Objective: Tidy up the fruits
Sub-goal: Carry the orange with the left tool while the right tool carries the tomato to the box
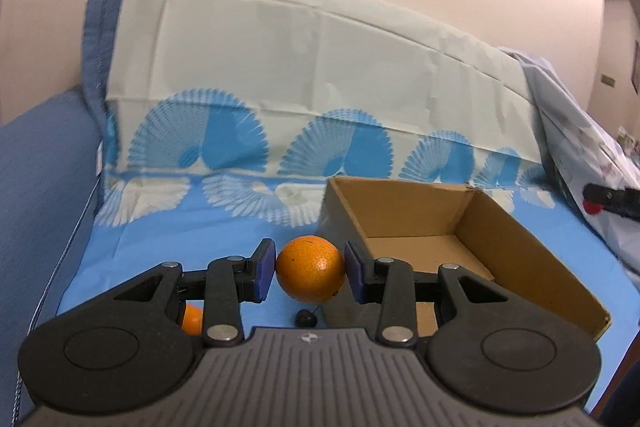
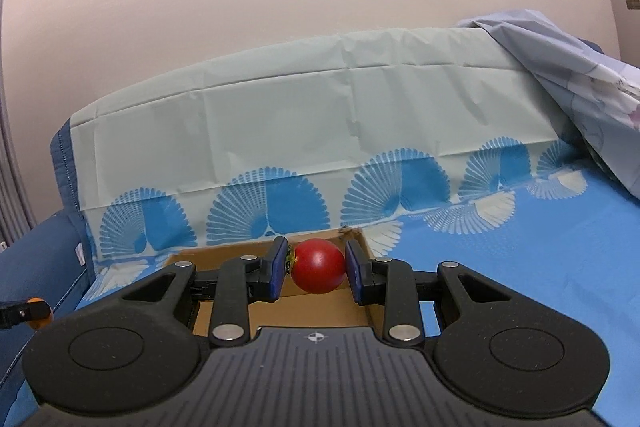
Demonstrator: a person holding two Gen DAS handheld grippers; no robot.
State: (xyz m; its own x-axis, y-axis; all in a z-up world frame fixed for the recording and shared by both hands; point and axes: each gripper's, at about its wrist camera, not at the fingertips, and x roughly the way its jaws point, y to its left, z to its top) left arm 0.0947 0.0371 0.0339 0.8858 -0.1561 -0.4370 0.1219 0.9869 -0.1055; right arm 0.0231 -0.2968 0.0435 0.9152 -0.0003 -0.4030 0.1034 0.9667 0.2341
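Both wrist views sit low behind their gripper fingers, angled slightly down, facing the draped backrest (image 1: 320,67) and wall. Left looks from the cardboard box's (image 1: 520,235) left, close; right looks over it, closer. Shared: box, fan-print cloth (image 2: 500,267), backrest.

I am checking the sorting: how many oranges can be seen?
2. One orange is held in the left tongs beside the box; a second orange peeks out beneath them. Others may be hidden.
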